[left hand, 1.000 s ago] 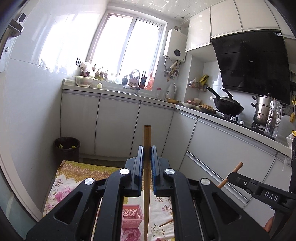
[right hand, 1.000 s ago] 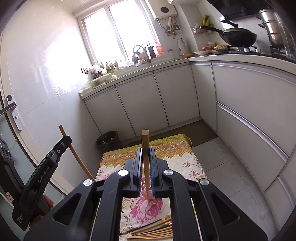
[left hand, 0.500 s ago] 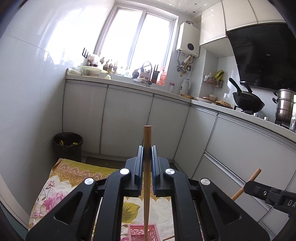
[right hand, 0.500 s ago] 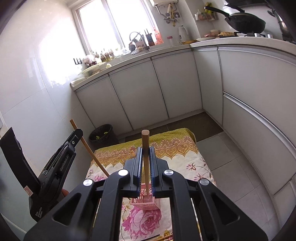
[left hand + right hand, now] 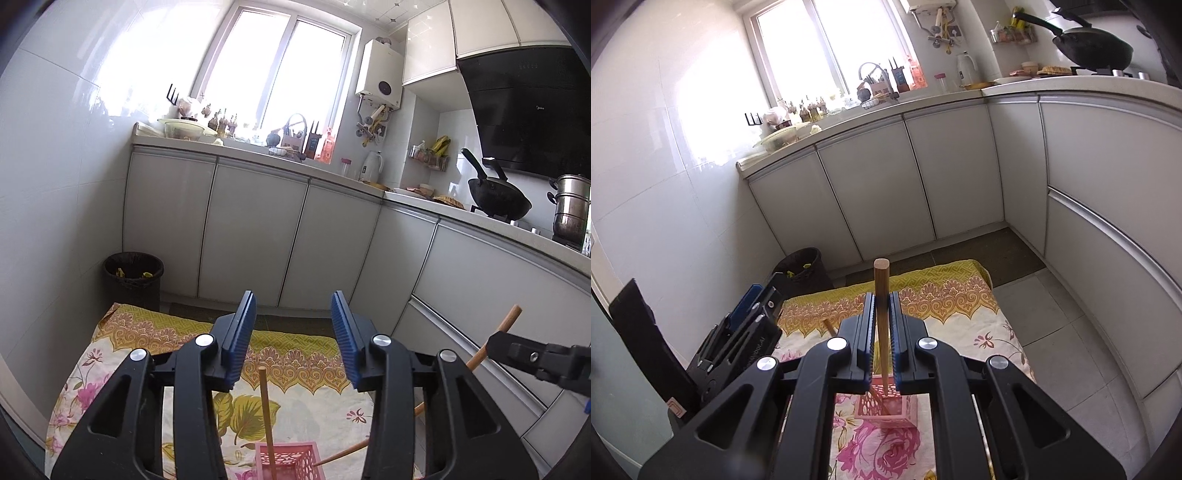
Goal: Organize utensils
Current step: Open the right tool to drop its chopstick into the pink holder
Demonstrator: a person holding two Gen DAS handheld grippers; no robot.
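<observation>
My right gripper clamps a round wooden chopstick upright, directly above the pink lattice plastic basket. My left gripper gapes wide, empty. Next: straight down.

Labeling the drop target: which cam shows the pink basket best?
Right wrist: the pink basket shows its lattice wall, rim and inside, below the right gripper shut on a chopstick. Left wrist catches only its top rim at the frame bottom.
</observation>
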